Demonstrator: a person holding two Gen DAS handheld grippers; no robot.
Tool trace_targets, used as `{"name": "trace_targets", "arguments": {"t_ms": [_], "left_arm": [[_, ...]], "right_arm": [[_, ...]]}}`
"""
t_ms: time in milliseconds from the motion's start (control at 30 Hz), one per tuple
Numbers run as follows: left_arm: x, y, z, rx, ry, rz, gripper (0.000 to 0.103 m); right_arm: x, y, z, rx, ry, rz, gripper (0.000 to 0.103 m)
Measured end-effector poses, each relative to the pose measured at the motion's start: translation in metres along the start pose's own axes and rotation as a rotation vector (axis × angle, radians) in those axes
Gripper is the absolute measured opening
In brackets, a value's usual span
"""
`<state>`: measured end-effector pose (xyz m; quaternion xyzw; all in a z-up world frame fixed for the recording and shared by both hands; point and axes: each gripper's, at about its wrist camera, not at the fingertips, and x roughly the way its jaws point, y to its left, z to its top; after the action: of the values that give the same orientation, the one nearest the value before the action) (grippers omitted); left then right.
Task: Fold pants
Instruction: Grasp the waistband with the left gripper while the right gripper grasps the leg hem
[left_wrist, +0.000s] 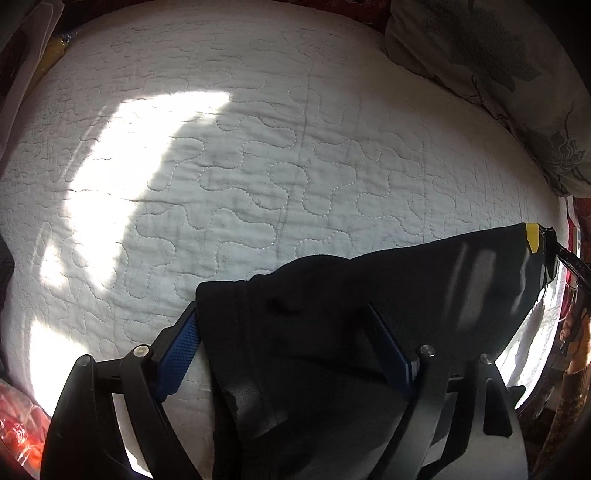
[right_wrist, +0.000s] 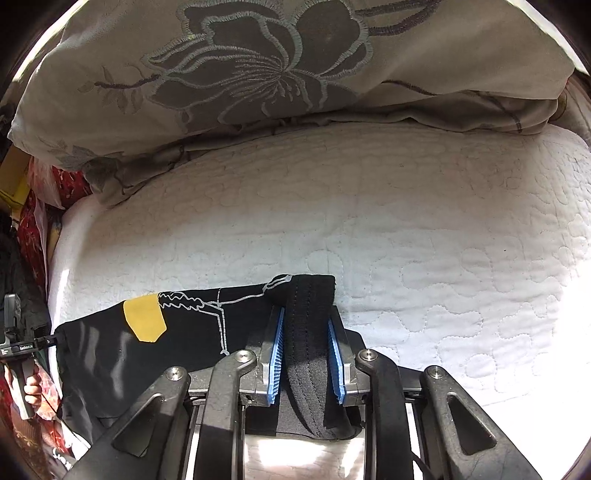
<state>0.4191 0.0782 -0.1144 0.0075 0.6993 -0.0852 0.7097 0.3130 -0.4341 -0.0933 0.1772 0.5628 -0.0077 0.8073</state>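
Black pants (left_wrist: 332, 314) lie on a white quilted bed, with a yellow patch (left_wrist: 533, 238) near one end. My left gripper (left_wrist: 280, 306) points down over them, its jaws wide. The fabric lies between the blue pads (left_wrist: 177, 358), and its edge sits beside the left one without being pinched. In the right wrist view my right gripper (right_wrist: 306, 314) is shut on the ribbed black band (right_wrist: 306, 343) of the pants (right_wrist: 110, 362). The yellow patch (right_wrist: 144, 321) and a white line print lie to its left. The right gripper (left_wrist: 561, 251) also shows at the pants' far end.
The white quilt (left_wrist: 258, 166) spreads wide beyond the pants, partly in bright sun. A grey pillow with an embroidered flower (right_wrist: 258, 66) lies at the head of the bed. Red patterned things (right_wrist: 33, 229) sit off the bed's edge. A hand (right_wrist: 31, 387) holds the left tool.
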Motion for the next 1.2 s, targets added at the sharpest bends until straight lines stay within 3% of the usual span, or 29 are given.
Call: {"name": "trace_targets", "arguments": {"t_ms": [67, 133, 167, 500, 767, 933, 1200], "left_arm": [[0.001, -0.004, 0.004, 0.014, 0.013, 0.039, 0.054], [-0.001, -0.007, 0.008, 0.015, 0.014, 0.047, 0.034], [-0.004, -0.008, 0.009, 0.011, 0.01, 0.036, 0.03], [-0.057, -0.054, -0.006, 0.005, -0.136, 0.173, 0.029], [-0.101, -0.082, -0.043, -0.023, -0.244, 0.247, 0.029], [-0.125, -0.072, -0.082, -0.036, -0.316, 0.264, 0.029], [-0.128, -0.053, -0.132, -0.069, -0.371, 0.271, 0.029]], "right_arm": [[0.003, 0.003, 0.002, -0.001, 0.002, -0.003, 0.025], [0.002, 0.006, 0.002, -0.013, 0.0, -0.014, 0.023], [0.001, 0.007, 0.001, -0.02, -0.003, -0.023, 0.021], [-0.034, 0.021, -0.014, -0.077, -0.069, -0.013, 0.016], [-0.082, 0.039, -0.036, -0.161, -0.16, -0.049, 0.016], [-0.113, 0.05, -0.062, -0.204, -0.217, -0.049, 0.016], [-0.151, 0.05, -0.122, -0.245, -0.286, -0.048, 0.016]]}}
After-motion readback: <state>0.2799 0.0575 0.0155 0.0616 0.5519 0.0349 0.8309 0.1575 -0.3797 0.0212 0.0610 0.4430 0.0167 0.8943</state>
